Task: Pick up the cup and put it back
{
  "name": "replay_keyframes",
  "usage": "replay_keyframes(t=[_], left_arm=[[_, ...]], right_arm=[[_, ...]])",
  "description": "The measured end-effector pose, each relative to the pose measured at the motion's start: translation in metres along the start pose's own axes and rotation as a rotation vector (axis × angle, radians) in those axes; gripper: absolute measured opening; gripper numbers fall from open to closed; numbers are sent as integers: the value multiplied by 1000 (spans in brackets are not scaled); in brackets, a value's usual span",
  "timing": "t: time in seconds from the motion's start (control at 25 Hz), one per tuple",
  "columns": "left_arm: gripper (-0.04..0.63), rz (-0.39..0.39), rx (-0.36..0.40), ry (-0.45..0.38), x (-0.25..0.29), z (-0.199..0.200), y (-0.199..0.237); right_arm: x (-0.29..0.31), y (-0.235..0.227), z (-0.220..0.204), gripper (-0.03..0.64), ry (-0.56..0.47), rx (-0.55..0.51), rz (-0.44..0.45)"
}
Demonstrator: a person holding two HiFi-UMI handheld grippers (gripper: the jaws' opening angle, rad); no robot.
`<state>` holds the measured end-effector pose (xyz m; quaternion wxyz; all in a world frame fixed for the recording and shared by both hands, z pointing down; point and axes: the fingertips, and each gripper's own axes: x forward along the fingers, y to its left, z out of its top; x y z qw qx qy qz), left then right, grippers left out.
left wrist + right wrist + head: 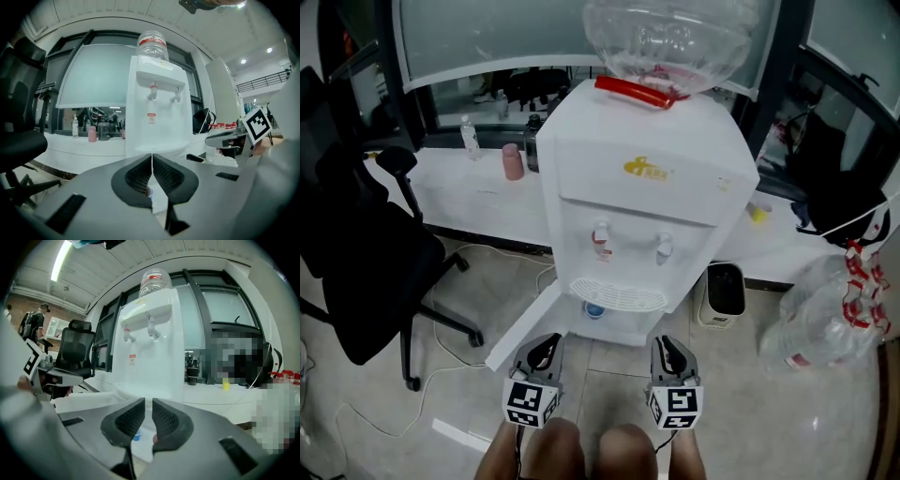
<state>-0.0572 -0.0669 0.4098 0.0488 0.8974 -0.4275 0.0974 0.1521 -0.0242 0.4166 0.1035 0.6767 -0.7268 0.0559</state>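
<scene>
Both are empty, left hand-held gripper [546,347] pressed together, right hand-held gripper [667,349] slightly spread; the cup [594,310] stands inside the dispenser [647,178], probably not yet picked.

Glossy white plastic water dispenser [647,178]

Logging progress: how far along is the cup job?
Done: cannot tell; the blue cup sits in the open lower compartment of the dispenser, either untouched or already returned. In hand: nothing; left tool shut, right tool slightly open, both empty, short of the cup. Left: pickup and return, if not yet done.
</scene>
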Motion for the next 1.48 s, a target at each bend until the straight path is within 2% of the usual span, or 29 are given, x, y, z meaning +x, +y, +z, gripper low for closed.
replay_keyframes(t=[0.28, 0.68, 1.48], left_arm=[[31, 4, -2, -7, -8, 3, -4], [31, 29, -10, -13, -13, 4, 3], [29, 26, -8, -14, -17, 3, -1]], right_arm=[[-20, 1, -3, 18, -10, 18, -22], [-11, 7, -2, 18, -16, 10, -3], [-11, 15, 0, 17, -32, 15, 16]])
